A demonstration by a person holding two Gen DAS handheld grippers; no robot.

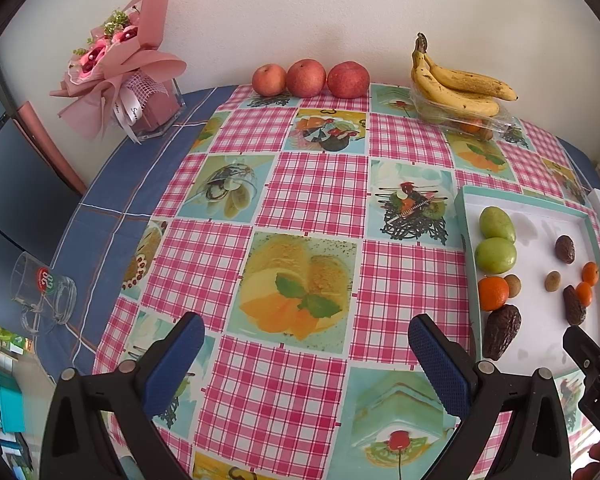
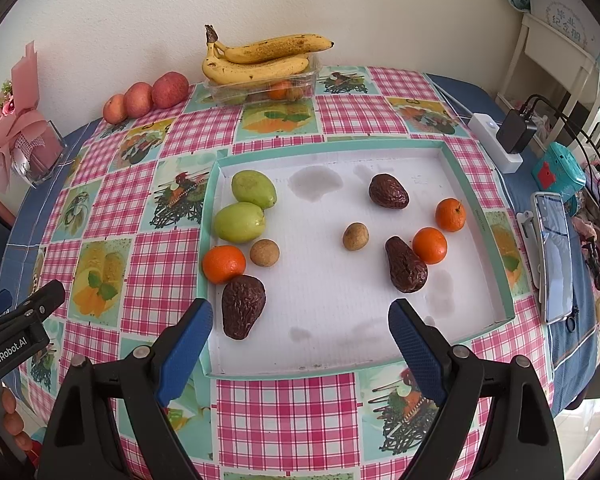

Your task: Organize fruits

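Broadly, a table under a pink-checked plastic cloth (image 2: 284, 412) filled both views, and on it, mid-frame in the right wrist view, lay a shallow white cardboard tray with a teal rim (image 2: 340, 344). Scattered in the tray were two green oval fruits (image 2: 240, 222), three wrinkled dark-brown avocados, three small oranges and two little tan round fruits. At the bottom of that frame the right gripper (image 2: 300, 326) hung over the tray's near edge, jaws spread wide and empty. Nearest it was the lower-left dark avocado (image 2: 243, 306), just beyond its left finger, long axis running up-frame with the narrow end pointing down towards the gripper. The left gripper (image 1: 306, 340), likewise agape and empty, hovered over bare cloth, the tray at its frame's right edge; the right one was probably better placed.
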